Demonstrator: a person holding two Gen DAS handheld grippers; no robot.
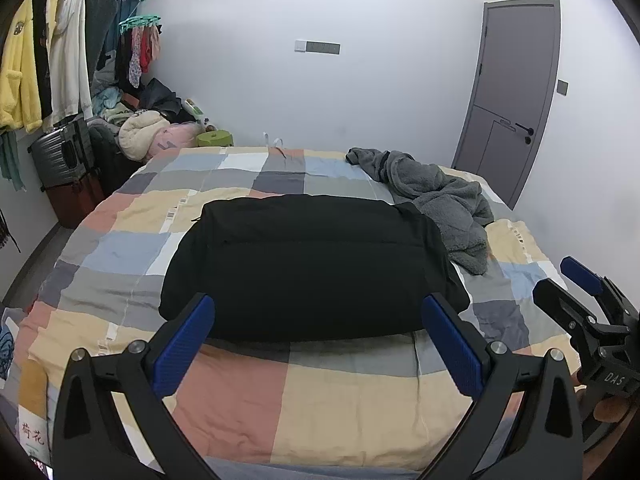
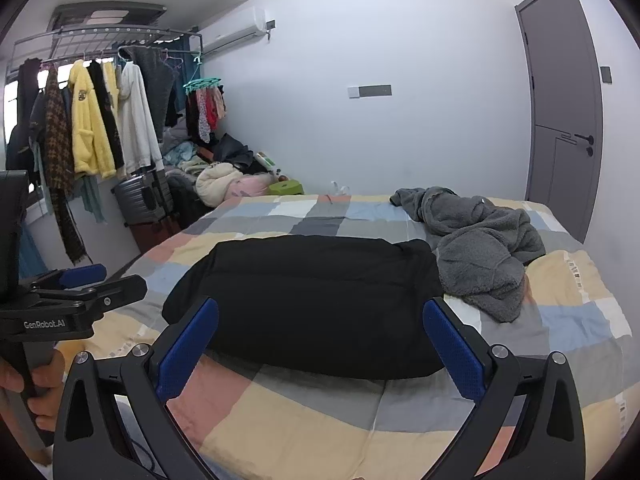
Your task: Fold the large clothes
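Observation:
A black garment (image 1: 308, 264) lies folded into a thick rectangle in the middle of the bed; it also shows in the right wrist view (image 2: 308, 304). A crumpled grey fleece garment (image 1: 440, 200) lies behind it to the right, touching its far right corner, and shows in the right wrist view (image 2: 480, 244). My left gripper (image 1: 318, 320) is open and empty, held just short of the black garment's near edge. My right gripper (image 2: 320, 324) is open and empty, also near that edge. Each gripper appears in the other's view: the right one (image 1: 588, 300), the left one (image 2: 80, 284).
The bed has a patchwork checked cover (image 1: 320, 400). A clothes rack with hanging garments (image 2: 92, 120), a grey suitcase (image 2: 140, 196) and a pile of clothes (image 2: 224, 176) stand left of the bed. A grey door (image 2: 568, 100) is at the right.

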